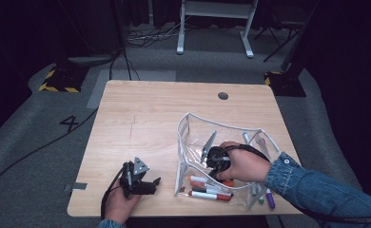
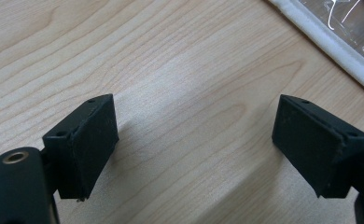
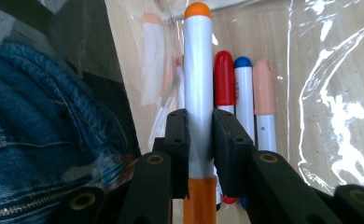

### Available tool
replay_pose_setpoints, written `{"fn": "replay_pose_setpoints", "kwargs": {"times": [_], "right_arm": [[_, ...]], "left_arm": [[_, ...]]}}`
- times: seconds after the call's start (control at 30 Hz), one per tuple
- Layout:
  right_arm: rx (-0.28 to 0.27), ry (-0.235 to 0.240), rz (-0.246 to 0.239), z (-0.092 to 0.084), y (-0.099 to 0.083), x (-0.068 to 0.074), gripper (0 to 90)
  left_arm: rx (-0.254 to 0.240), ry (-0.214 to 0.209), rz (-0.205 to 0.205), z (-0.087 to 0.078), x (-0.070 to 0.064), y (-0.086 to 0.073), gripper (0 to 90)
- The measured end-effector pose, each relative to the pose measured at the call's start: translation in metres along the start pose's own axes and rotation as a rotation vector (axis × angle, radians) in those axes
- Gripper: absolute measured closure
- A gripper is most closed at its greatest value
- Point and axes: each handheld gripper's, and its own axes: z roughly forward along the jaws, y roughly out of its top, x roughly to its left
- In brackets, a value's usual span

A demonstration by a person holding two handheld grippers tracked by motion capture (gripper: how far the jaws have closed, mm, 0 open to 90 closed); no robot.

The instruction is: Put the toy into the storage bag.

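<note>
Right gripper view: fingers [image 3: 223, 140] clamp tight on an orange-capped marker [image 3: 198, 70], held inside the clear pouch [image 1: 193, 128] above a red marker [image 3: 225, 77], a blue marker [image 3: 243, 88] and a peach marker [image 3: 264, 88] lying side by side on the pouch's floor. Left gripper [image 1: 148, 183] rests on the tabletop [image 1: 145, 109] just left of the pouch, its fingers [image 2: 84, 144] spread wide, nothing between them.

Left tongs [image 2: 194, 140]: jaws wide apart, nothing btwn them, pads facing in. Bare wood-grain counter [image 2: 171, 60] underneath. Top-right corner: white-edged clear pouch [image 2: 329, 39] lying on counter, well apart from the jaws.
</note>
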Motion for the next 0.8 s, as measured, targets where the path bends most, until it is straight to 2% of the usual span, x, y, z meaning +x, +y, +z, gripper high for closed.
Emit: {"fn": "replay_pose_setpoints", "kwargs": {"times": [0.1,0.23,0.37,0.43,0.47,0.5,0.57,0.6,0.8], "right_arm": [[0.022,0.001,-0.014,0.007,0.000,-0.001,76.8],[0.065,-0.002,0.005,0.015,-0.002,-0.002,76.9],[0.090,-0.004,-0.020,0.020,-0.004,-0.002,76.8],[0.084,-0.004,-0.009,0.020,-0.004,-0.003,76.6],[0.089,0.000,-0.007,0.020,-0.005,-0.003,73.7],[0.094,0.000,0.019,0.020,-0.006,-0.004,65.7],[0.087,-0.039,0.045,0.018,-0.008,-0.005,49.1],[0.077,-0.052,0.034,0.016,-0.008,-0.006,45.1],[-0.062,-0.082,0.062,-0.011,-0.011,-0.008,35.1]], "left_arm": [[0.001,0.000,0.000,0.000,0.000,0.000,14.5],[0.002,-0.001,0.000,0.000,0.000,0.000,14.5],[0.002,-0.001,0.001,0.000,0.000,0.000,14.5],[0.002,-0.001,0.000,0.000,0.000,0.000,14.5],[0.002,-0.001,0.000,0.000,0.000,0.000,14.5],[0.001,-0.001,0.000,0.000,0.000,0.000,14.5],[0.000,0.000,0.000,0.000,0.000,0.000,14.5],[0.000,0.000,0.001,0.000,0.000,0.000,14.5],[0.000,0.000,0.000,0.000,0.000,0.000,14.5]]}}
